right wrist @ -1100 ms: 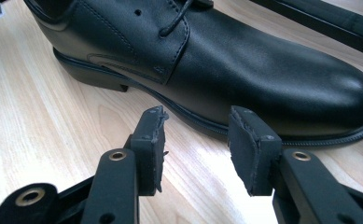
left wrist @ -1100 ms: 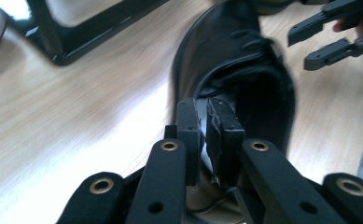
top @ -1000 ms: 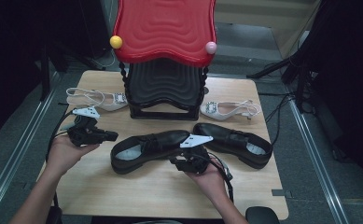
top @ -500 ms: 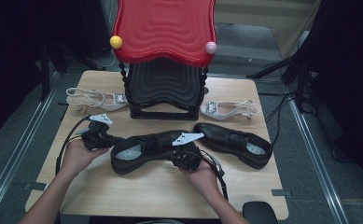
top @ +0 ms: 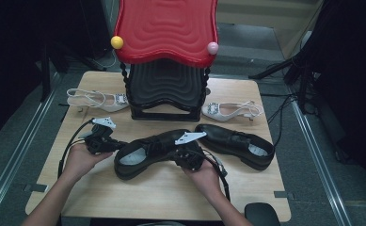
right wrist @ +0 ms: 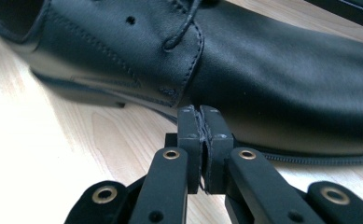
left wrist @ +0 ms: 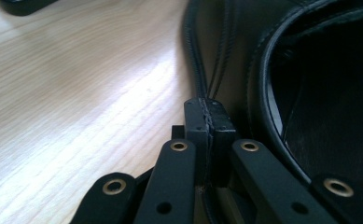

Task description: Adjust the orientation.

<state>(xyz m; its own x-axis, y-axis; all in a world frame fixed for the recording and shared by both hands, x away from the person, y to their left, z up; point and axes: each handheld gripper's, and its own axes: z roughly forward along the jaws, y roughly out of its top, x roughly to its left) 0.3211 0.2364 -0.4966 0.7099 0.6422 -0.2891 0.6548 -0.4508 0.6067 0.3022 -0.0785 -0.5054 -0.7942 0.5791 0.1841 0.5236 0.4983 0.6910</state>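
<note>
- The left tool (left wrist: pixel 209 105) has its jaws pinched flat on a thin black lace (left wrist: pixel 216 56). They have just been closing, and the strand runs straight ahead from the tips along the shoe's side. A grip at the very tip probably keeps so thin a cord from slipping.
- The black shoe (top: pixel 152 150) lies on the counter (top: pixel 147 197) between the two tools. Its open heel end sits right of the left tool's tips, almost touching. The shoe rests on its sole, likely so that both tools can work its lacing without lifting it.
- The right tool (right wrist: pixel 202 112) is also narrow, with its pads pressed together just in front of the shoe's side, below the eyelets. A dark strand seems to reach its tip, but I cannot tell whether it is gripped.
- The second black shoe (top: pixel 234 143) lies beyond the right tool. The white heels (top: pixel 98 100) and the rack (top: pixel 166 84) are farther ahead, apparently set aside.
</note>
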